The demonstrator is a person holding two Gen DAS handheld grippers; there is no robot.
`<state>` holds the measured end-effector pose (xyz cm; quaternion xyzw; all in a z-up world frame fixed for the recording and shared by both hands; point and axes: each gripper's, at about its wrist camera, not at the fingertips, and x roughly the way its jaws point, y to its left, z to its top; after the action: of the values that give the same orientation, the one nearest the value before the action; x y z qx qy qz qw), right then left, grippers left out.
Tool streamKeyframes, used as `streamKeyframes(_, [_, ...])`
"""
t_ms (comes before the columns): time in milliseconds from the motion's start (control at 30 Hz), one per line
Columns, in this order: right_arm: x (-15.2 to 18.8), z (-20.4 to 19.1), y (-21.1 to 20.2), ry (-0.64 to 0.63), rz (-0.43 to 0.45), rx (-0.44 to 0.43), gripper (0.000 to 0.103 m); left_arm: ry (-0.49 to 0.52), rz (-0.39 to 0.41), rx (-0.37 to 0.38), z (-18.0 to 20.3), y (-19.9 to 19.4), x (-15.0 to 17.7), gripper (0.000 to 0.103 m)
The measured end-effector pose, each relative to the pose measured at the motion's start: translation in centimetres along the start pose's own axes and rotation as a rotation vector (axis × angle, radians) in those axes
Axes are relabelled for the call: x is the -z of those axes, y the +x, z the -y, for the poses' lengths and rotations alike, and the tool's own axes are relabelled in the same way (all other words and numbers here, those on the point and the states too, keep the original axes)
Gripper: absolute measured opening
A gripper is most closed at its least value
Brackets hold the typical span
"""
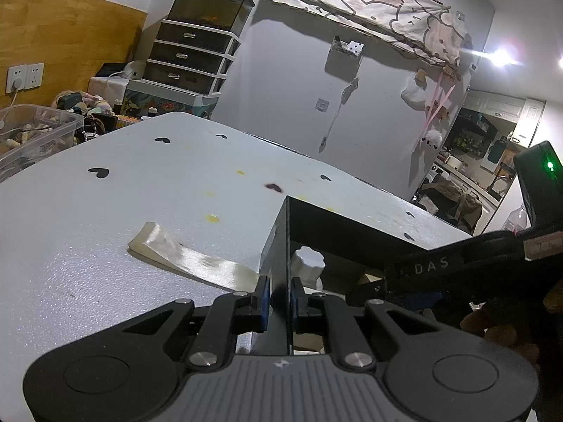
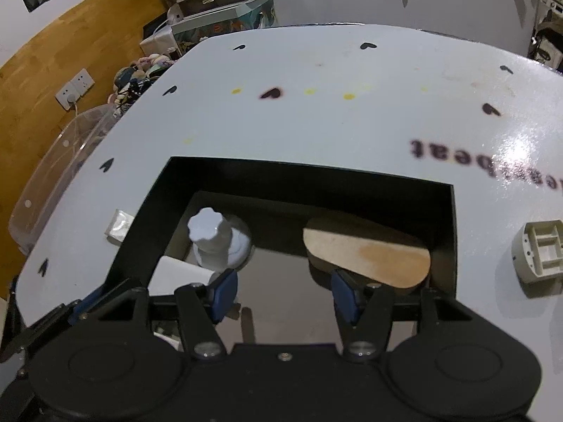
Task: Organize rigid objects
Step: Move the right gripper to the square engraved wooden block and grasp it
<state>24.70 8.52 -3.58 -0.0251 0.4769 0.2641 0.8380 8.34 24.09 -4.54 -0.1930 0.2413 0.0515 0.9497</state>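
With the left hand-held gripper [image 1: 280, 297] pinching the black box's [image 2: 454, 232] near-left wall and the right hand-held gripper [image 2: 281, 286] spread inside it between white knob [image 2: 211, 242] and tan wooden piece [image 2: 369, 255], a careless retreat could snag either, tipping the box on the tabletop [image 2: 316, 123].

Pale grey tabletop [image 2: 352, 133] is showing a glossy, finely pebbled finish. Matt black box [image 2: 316, 172] is looking like card. White lobed plastic knob [image 2: 207, 232] at nine o'clock is appearing smooth; tan oval board [image 2: 373, 256] is looking like matt wood.
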Motion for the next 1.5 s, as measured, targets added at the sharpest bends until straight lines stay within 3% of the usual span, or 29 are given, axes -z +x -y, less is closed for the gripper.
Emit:
streamKeyframes(67, [0.2,-0.1,-0.4,-0.005,0.010,0.004,0.062,0.000,0.000,0.000,0.0,0.0,0.0,0.012])
streamKeyframes(167, [0.3,-0.3,-1.6,0.015,0.029,-0.018,0.072,0.001,0.002,-0.001,0.0,0.0,0.0,0.011])
streamKeyframes(200, [0.3,-0.2,-2.2,0.036,0.043,-0.001,0.088,0.001,0.003,0.000,0.1,-0.1,0.0,0.011])
streamKeyframes(233, [0.3,0.1,-3.0,0.061,0.072,0.010,0.092,0.001,0.004,0.000,0.1,-0.1,0.0,0.011])
streamKeyframes(333, [-0.2,1.1,-5.0,0.081,0.117,-0.051,0.091,0.003,0.003,-0.004,0.1,-0.2,0.0,0.011])
streamKeyframes(400, [-0.4,1.6,-6.1,0.065,0.155,-0.059,0.085,0.005,0.005,-0.007,0.3,-0.2,0.0,0.011])
streamKeyframes(533, [-0.9,1.2,-6.7,-0.098,0.169,0.030,0.062,0.002,0.006,-0.006,0.2,-0.3,0.0,0.011])
streamKeyframes(600, [-0.9,1.1,-6.2,-0.219,0.157,0.110,0.060,-0.001,0.005,-0.002,0.2,-0.3,0.0,0.011])
streamKeyframes(667, [-0.8,0.9,-5.5,-0.323,0.150,0.211,0.067,0.000,0.006,0.001,0.1,-0.3,0.0,0.011])
streamKeyframes(733, [-0.4,0.8,-4.6,-0.430,0.134,0.294,0.088,-0.002,0.006,0.005,0.0,-0.3,-0.1,0.011])
streamKeyframes(967, [0.4,1.5,-0.7,-0.574,0.000,0.409,0.094,-0.006,0.007,0.014,-0.2,-0.2,-0.1,0.012])
streamKeyframes(1100, [0.1,2.2,0.4,-0.553,-0.003,0.474,0.095,-0.005,0.005,0.017,-0.3,-0.2,-0.1,0.012])
streamKeyframes(1267, [-0.2,2.4,0.1,-0.507,0.031,0.468,0.095,-0.001,0.002,0.017,-0.1,-0.1,-0.1,0.014])
streamKeyframes(1500, [0.4,2.2,-2.4,-0.457,0.079,0.351,0.095,0.001,0.001,0.010,-0.1,0.0,-0.2,0.013])
